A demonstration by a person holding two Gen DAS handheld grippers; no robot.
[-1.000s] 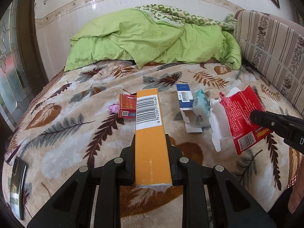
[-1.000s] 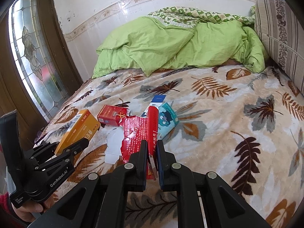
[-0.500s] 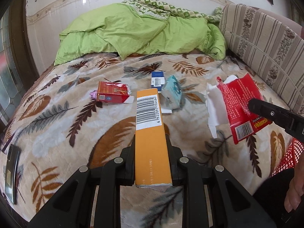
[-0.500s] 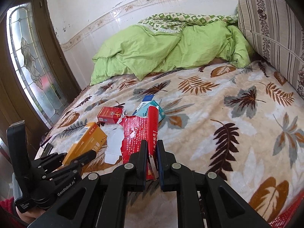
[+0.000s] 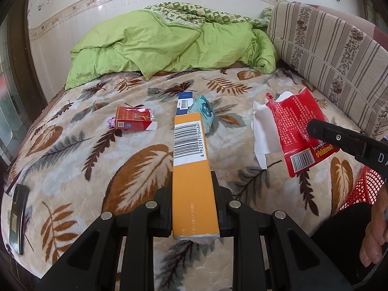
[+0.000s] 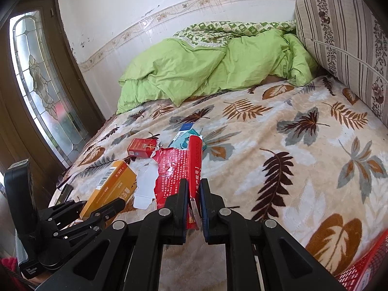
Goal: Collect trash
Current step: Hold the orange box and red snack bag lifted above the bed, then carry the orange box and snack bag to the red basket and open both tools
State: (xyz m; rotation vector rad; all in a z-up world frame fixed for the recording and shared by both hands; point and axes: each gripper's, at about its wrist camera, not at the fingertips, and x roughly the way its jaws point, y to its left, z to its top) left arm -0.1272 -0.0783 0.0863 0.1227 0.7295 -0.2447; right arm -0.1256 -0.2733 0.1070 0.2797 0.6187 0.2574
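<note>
Left gripper clamped on the long orange box, and right gripper clamped on the torn red carton, both held above the leaf-print blanket. A small red pack, a blue box and a teal packet lie mid-bed, with bare blanket around them (green duvet beyond). A red mesh basket is cut off at the frame edge, and a dark flat object at the bed's left edge is hard to identify.

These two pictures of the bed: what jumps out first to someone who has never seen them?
Two black clamps fill the foreground, each gripping a piece of trash: the left gripper pinches a long orange box, the right gripper a torn red carton. Beyond them a small red pack and a teal packet lie on the leaf-patterned blanket, with a crumpled green duvet against the wall.
</note>
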